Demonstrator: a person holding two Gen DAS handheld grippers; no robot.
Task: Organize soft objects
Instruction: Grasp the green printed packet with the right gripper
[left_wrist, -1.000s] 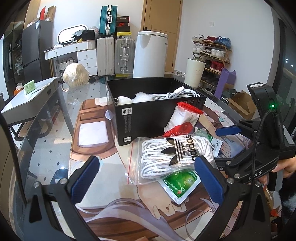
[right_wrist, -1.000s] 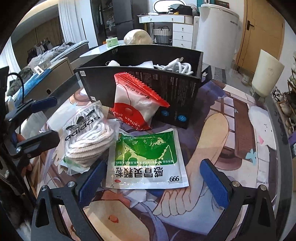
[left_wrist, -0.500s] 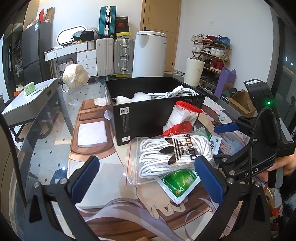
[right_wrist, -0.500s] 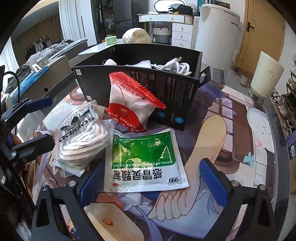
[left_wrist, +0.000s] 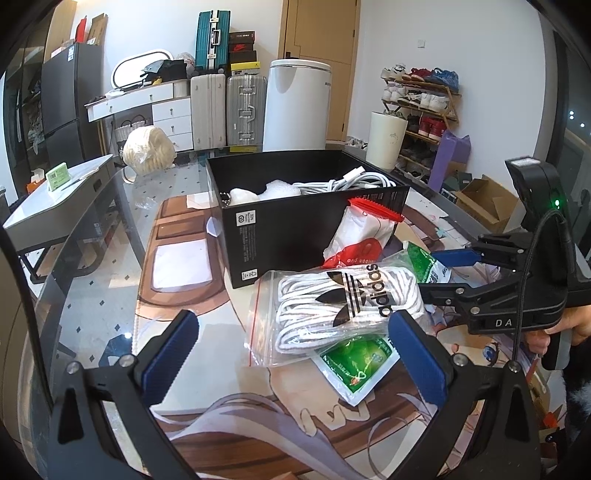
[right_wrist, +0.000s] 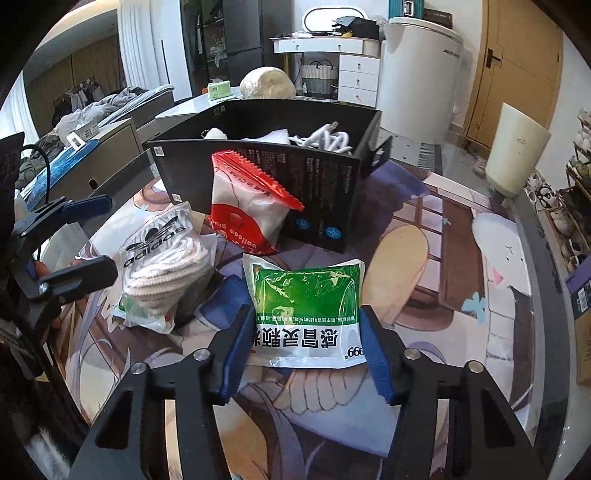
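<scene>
Right claw (right_wrist: 304, 354) is closing in on the green-and-white sachet (right_wrist: 306, 306); the blue pads (right_wrist: 236, 354) are pressing its two side edges and the packet is bulging up between them, so I'm judging it's gripped, and it looks like it's lifting off the printed mat (right_wrist: 424, 258) covering the tabletop. I'm taking it by the edges because it's flat and floppy; pinching the sides makes it buckle into something the claw can actually carry.

Left claw (left_wrist: 291, 350) is hanging wide open with nothing in it, hovering just short of the zip bag of white adidas laces (left_wrist: 343, 306); that bag is lying on top of a second green sachet (left_wrist: 354, 365), so I'm guessing the laces go first.

A bit further back the red-and-white balloon glue pouch (right_wrist: 247, 210) is leaning upright against the front wall of the black box (right_wrist: 332, 184); probably parked there so it's easy to grab.

The box itself is sitting open at the far side of the mat, already holding white cables (left_wrist: 354, 181) and some white wadding (left_wrist: 258, 192); so that's where all of this is going, I think; three or four packets still outside it.
</scene>
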